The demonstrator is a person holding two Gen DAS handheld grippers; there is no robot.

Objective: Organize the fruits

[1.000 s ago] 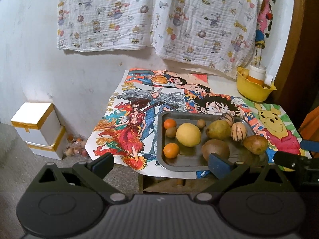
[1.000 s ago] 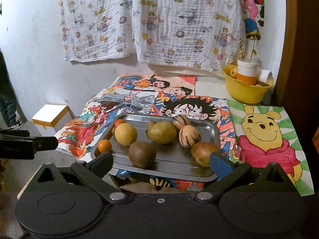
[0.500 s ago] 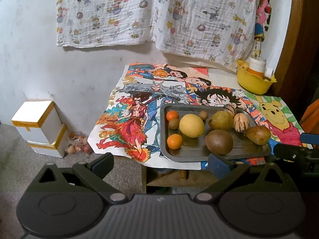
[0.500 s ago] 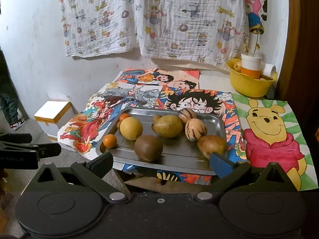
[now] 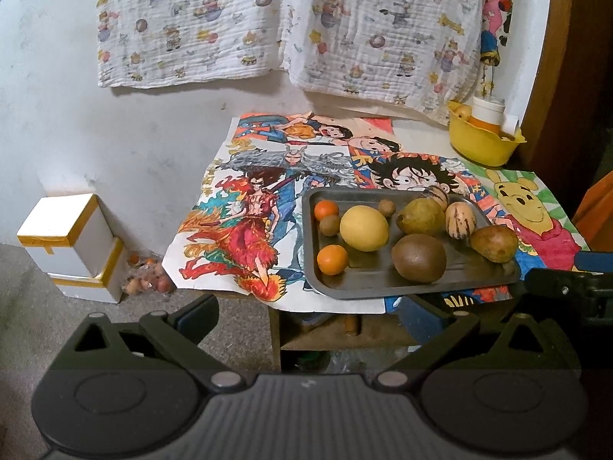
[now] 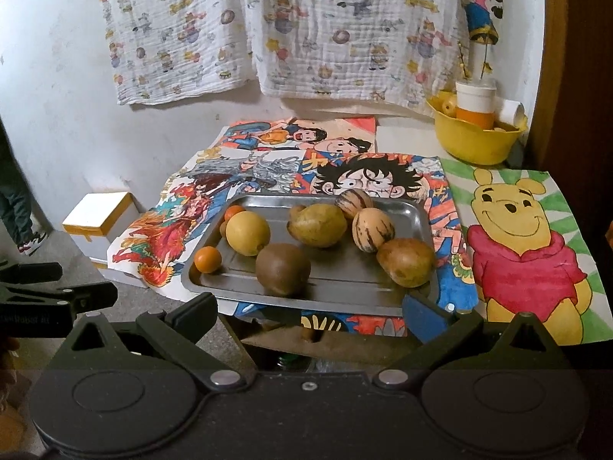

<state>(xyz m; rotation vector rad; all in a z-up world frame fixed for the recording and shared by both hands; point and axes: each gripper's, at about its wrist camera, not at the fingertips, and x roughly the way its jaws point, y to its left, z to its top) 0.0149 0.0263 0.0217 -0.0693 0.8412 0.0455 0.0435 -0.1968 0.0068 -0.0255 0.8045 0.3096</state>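
Note:
A metal tray (image 5: 379,287) (image 6: 415,216) sits near the table's front edge with several fruits on it: a yellow round fruit (image 5: 364,228) (image 6: 247,233), a brown kiwi-like fruit (image 5: 418,257) (image 6: 282,268), pears (image 5: 420,216) (image 6: 405,262), striped melons (image 6: 372,230) and small oranges (image 5: 331,259) (image 6: 207,259). My left gripper (image 5: 308,316) is open and empty, in front of and below the tray's left side. My right gripper (image 6: 310,316) is open and empty, just short of the tray's front edge.
Cartoon posters (image 5: 245,222) cover the table, with a Winnie-the-Pooh drawing (image 6: 525,237) at right. A yellow bowl (image 6: 475,142) holding a cup stands at the back right. White boxes (image 5: 65,237) stand on the floor at left. A patterned cloth (image 6: 291,27) hangs on the wall.
Both grippers have drawn back and risen a little, so the tray sits higher in both views. The fruits have not moved.

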